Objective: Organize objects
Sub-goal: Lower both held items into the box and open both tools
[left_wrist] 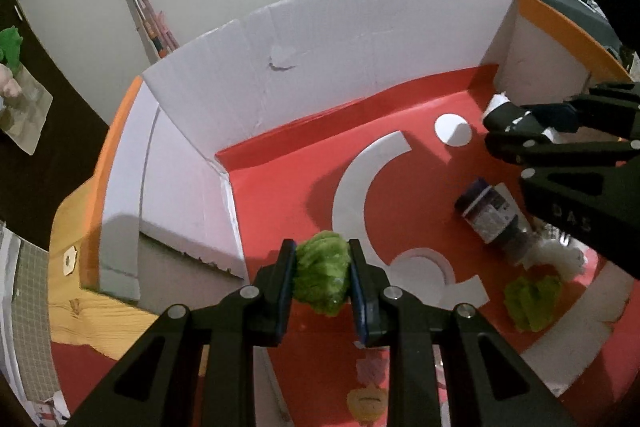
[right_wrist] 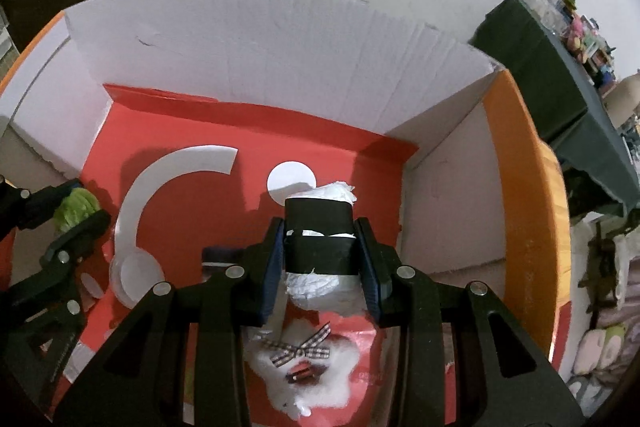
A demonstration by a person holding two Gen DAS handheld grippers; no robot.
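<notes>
Over the red box (left_wrist: 280, 163), your left tool (left_wrist: 322, 277) grips green fluff (left_wrist: 320, 277), your right tool (right_wrist: 320, 255) clamps the black-banded white bundle (right_wrist: 320, 247); lower both before releasing.

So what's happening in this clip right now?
A person is sorting small items into an open cardboard box with a red floor. The left hand-held gripper is shut on a green fuzzy ball and hangs over the box floor. The right hand-held gripper is shut on a white wad wrapped in black bands, also above the box. Already lying inside are a dark jar on its side, a second green fuzzy piece and a white fluffy toy with a checked bow.
</notes>
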